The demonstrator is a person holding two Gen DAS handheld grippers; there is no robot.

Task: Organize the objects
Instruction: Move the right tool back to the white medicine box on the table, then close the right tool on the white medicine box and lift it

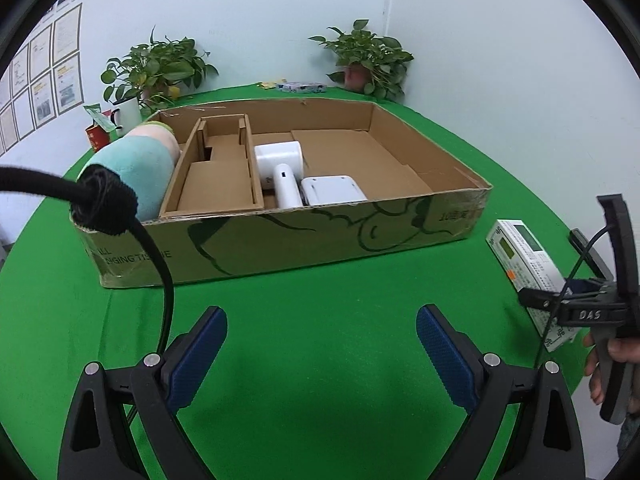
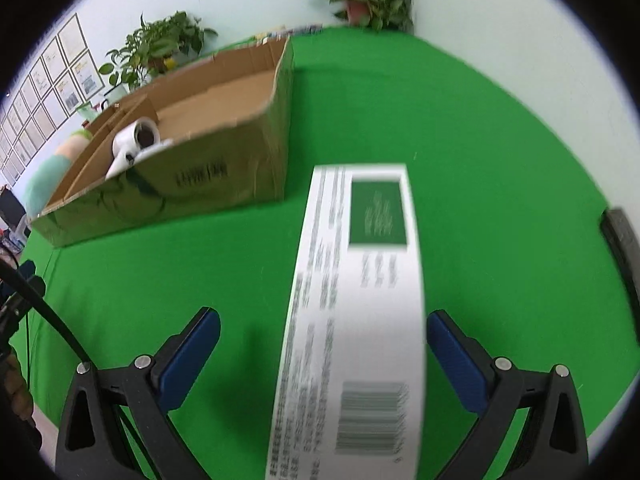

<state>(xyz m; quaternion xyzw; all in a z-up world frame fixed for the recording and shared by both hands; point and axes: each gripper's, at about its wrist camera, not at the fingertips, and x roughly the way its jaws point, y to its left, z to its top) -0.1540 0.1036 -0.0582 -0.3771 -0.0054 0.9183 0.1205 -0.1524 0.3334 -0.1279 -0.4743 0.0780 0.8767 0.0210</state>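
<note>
**Both grippers spread wide, white box lying between the right one's fingers**

You are working over a table [image 1: 320,340] covered in green cloth. On it sits a big shallow cardboard box [image 1: 280,240], toward the far left as your right wrist camera sees it [image 2: 224,168]. Inside the box, a rolled pastel towel [image 1: 140,164] lies at the left end, a cardboard divider tray [image 1: 216,176] sits beside it, and a white hair dryer [image 1: 282,168] lies near the middle, touching a white flat device [image 1: 332,190] on its right.

The long white box [image 2: 356,300] with printed text and a barcode lies on the cloth to the right of the cardboard box, well apart from it. Your right gripper [image 2: 322,356] is released, its blue pads on either side of the white box; whether the right pad touches it you cannot tell through the blur. Your left gripper [image 1: 322,356] is released too, holding nothing, over bare cloth near the cardboard box's front wall.
</note>
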